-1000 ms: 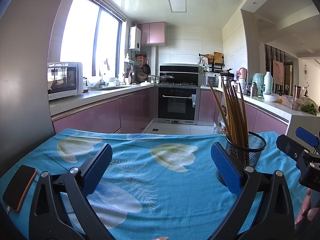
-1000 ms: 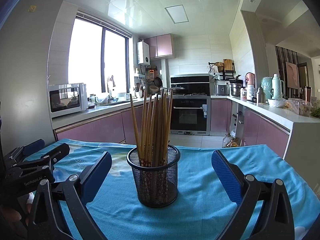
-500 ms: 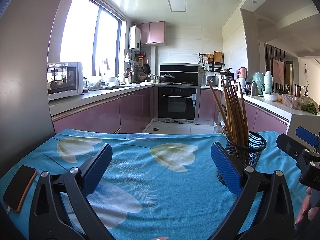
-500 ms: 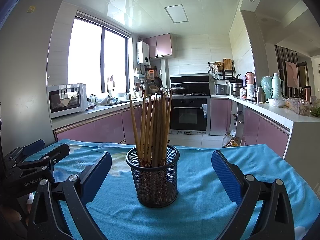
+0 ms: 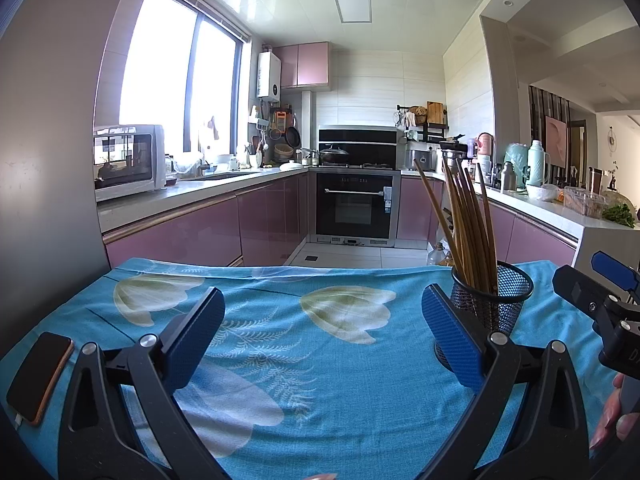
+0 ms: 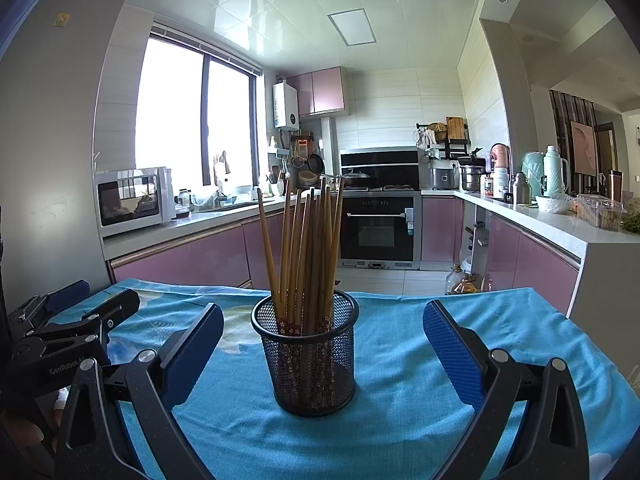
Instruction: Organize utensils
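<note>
Chopsticks stand gathered in the holder.
We hold the right tool [image 6: 323,344] and left tool [image 5: 323,336] wide open, empty; chopsticks [image 6: 306,256] fill the mesh cup [image 6: 307,356] mid-table. Next, probably withdraw.

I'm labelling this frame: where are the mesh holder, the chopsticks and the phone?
mesh holder [image 6: 310,364], right wrist view, front wall.
chopsticks [image 6: 306,248], right wrist view, mid shafts.
phone [image 5: 40,376], left wrist view, dark screen.

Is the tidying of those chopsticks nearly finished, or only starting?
It looks nearly finished: the chopsticks stand bundled in the black mesh holder on the blue tablecloth. Nothing is in hand; the left gripper and right gripper are open and empty. No loose utensils show.
</note>
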Action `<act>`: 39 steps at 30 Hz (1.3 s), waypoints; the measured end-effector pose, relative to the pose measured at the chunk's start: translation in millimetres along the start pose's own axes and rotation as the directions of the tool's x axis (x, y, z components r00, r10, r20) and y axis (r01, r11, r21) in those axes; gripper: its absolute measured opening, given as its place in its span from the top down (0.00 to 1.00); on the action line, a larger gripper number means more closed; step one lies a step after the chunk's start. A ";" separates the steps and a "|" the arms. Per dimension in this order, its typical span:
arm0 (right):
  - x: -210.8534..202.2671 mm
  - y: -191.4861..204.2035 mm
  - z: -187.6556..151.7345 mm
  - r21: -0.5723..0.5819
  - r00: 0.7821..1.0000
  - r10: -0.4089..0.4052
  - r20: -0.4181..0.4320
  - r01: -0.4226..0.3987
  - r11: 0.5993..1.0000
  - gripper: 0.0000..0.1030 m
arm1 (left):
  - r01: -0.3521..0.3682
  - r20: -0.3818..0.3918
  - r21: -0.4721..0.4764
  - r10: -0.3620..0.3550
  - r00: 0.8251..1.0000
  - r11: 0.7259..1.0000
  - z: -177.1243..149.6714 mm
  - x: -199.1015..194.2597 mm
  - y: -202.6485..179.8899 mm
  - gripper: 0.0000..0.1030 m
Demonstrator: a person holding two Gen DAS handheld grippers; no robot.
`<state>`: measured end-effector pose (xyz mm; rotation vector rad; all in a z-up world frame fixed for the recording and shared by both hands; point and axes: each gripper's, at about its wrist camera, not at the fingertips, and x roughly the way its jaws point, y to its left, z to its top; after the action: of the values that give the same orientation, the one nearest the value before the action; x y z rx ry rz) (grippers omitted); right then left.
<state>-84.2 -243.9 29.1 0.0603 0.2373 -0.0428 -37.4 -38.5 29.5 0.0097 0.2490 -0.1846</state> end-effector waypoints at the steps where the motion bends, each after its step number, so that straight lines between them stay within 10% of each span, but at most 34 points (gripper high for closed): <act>1: 0.0 0.0 0.0 0.001 1.000 0.000 0.000 0.000 1.000 0.06 | 0.000 0.001 -0.001 0.000 1.000 1.000 0.3 0.1 0.1 0.06; 39: 2.0 -0.2 -3.3 0.004 1.000 -0.002 -0.006 0.002 1.000 0.06 | 0.011 -0.011 -0.001 -0.011 1.000 1.000 -4.4 0.7 2.1 0.06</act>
<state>-83.0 -243.9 25.4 0.0641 0.2436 -0.0456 -37.5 -36.4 25.0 0.0088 0.2603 -0.1956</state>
